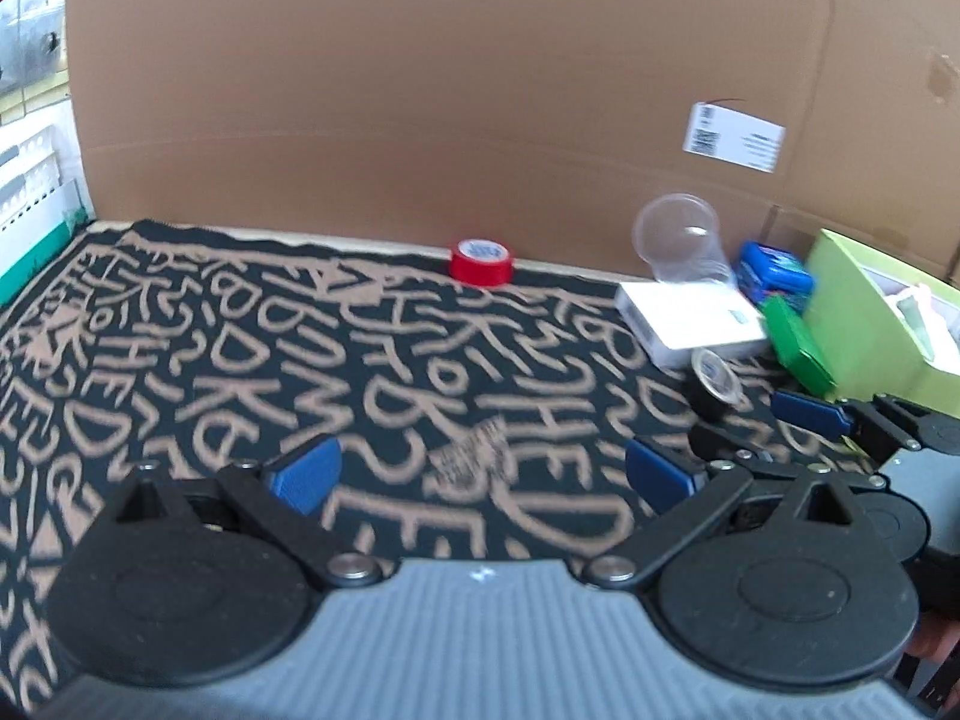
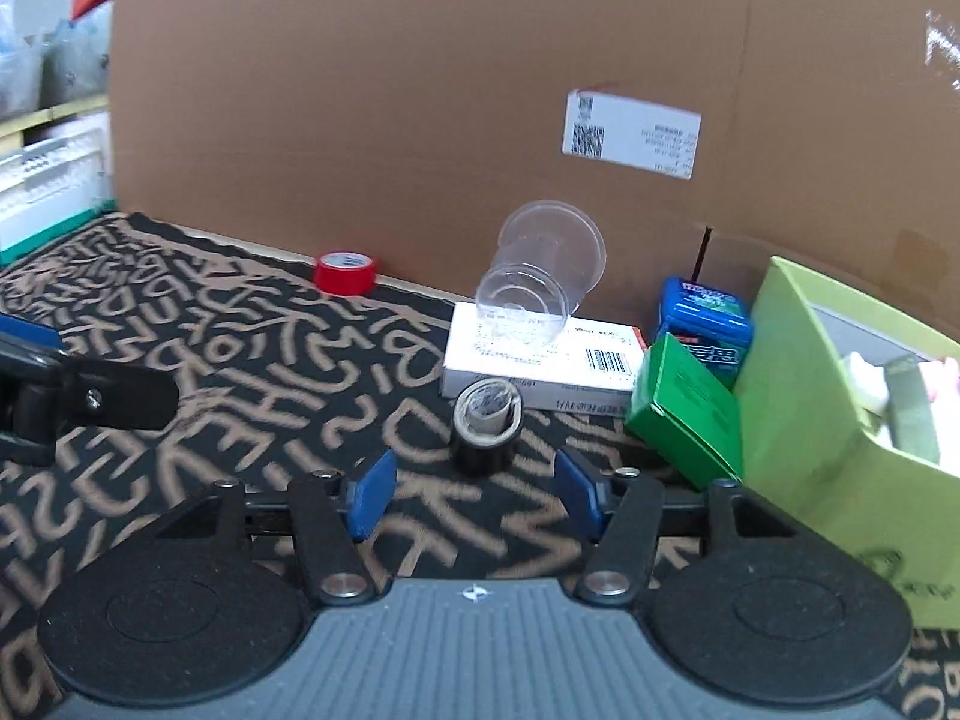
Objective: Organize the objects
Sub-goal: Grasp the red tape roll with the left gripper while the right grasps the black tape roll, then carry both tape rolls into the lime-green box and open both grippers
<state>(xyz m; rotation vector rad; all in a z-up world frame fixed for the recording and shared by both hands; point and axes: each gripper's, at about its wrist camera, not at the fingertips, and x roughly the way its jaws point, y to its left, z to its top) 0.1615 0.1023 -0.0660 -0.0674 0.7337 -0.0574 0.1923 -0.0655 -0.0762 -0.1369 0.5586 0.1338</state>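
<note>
Left tongs [image 1: 480, 474]: spread wide, nothing held, low over the patterned cloth [image 1: 240, 348].
Right tongs [image 2: 474, 495]: spread wide, nothing held; black tape roll [image 2: 485, 433] lying just ahead, at 12 o'clock of the gap, not touched by either blue pad.

Seen only by right wrist camera: barcode and print on near face of white box [image 2: 540, 369]; bottom disc of clear plastic cup [image 2: 540, 276], tipped on its side atop that box, mouth toward the cardboard; left tongs' arm entering at 9 o'clock.
Seen only by left wrist camera: right tongs [image 1: 720, 438] entering at 3 o'clock, blue pads either side of the black tape roll [image 1: 715, 381]; broad bare stretch of cloth from 9 to 12 o'clock.

Common to both: red tape roll [image 2: 345, 272] flat at foot of the cardboard, well apart from the cluster. Blue packet [image 2: 708, 324] behind green box [image 2: 684, 414], the latter tilted against light-green carton [image 2: 840, 420]; carton open, pale contents not identifiable.

Surface: tabletop under black cloth with tan letter-like marks.
Room: tall brown cardboard sheet [image 2: 420, 90] standing as backdrop, white shipping label [image 2: 633, 135] on it; white crates [image 2: 48, 180] and shelving at 9 to 10 o'clock, blurred.
</note>
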